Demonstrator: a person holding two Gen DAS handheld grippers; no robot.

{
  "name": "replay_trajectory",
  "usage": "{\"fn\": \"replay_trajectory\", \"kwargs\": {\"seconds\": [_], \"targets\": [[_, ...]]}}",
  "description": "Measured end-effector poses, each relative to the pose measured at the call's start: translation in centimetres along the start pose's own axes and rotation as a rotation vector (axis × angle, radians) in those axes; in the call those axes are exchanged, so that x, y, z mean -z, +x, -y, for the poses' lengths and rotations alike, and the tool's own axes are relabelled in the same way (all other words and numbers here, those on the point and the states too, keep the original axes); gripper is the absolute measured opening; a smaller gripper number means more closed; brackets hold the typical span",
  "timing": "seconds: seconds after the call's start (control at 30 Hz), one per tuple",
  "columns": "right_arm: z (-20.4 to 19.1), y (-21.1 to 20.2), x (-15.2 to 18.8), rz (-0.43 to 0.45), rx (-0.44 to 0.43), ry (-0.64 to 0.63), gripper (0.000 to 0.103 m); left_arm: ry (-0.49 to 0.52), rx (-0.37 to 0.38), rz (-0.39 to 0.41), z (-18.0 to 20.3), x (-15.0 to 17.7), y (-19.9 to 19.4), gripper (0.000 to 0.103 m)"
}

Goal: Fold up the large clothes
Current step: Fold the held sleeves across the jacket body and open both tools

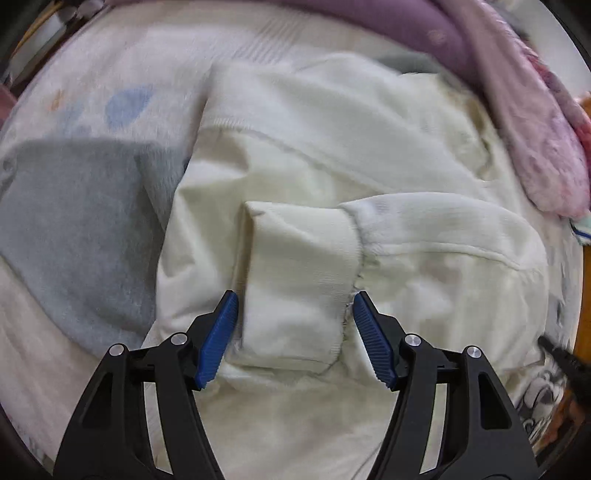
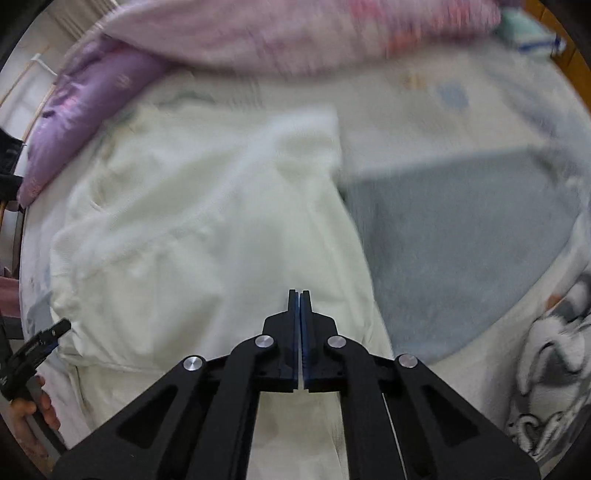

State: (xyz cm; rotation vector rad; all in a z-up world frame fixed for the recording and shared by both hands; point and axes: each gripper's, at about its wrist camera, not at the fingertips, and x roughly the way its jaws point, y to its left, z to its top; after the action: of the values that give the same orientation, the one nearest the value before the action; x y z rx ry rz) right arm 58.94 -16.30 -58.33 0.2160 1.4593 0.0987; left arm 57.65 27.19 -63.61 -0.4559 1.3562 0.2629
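Straddling a ribbed cuff (image 1: 295, 273) of the cream sweater (image 1: 332, 155), the left gripper (image 1: 295, 332) gapes apart. The right gripper (image 2: 299, 332) hangs pressed together, empty. Grey cloth (image 2: 461, 236) and purple pillow (image 2: 85, 110) flank it.

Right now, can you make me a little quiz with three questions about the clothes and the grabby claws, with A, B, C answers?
1. Where is the grey cloth in the left wrist view?
A. left of the cream garment
B. on top of it
C. under the purple pillow

2. What colour are the pads of the left gripper?
A. red
B. blue
C. yellow

3. How does the right gripper stand?
A. wide open
B. shut on a sock
C. shut with nothing between its fingers

Answers:
1 A, the grey cloth lies flat beside the cream garment's left edge.
2 B, both ribbed pads are blue, open on either side of the ribbed cuff.
3 C, its two fingers meet, with no fabric caught between them.
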Motion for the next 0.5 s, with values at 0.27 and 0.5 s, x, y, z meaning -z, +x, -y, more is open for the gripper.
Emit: {"fn": "replay_trajectory", "kwargs": {"seconds": [0.27,0.5], "targets": [[-1.5,2.9,1.6,-0.076,0.016,-0.070,0.003,0.027,-0.028,-0.003,-0.2,-1.2,0.6,0.066],[-2.0,-3.4,-1.6,0.008,-0.108,-0.066,0.027,-0.022,0.099,0.078,-1.9,-5.3,-3.9,0.078]]}}
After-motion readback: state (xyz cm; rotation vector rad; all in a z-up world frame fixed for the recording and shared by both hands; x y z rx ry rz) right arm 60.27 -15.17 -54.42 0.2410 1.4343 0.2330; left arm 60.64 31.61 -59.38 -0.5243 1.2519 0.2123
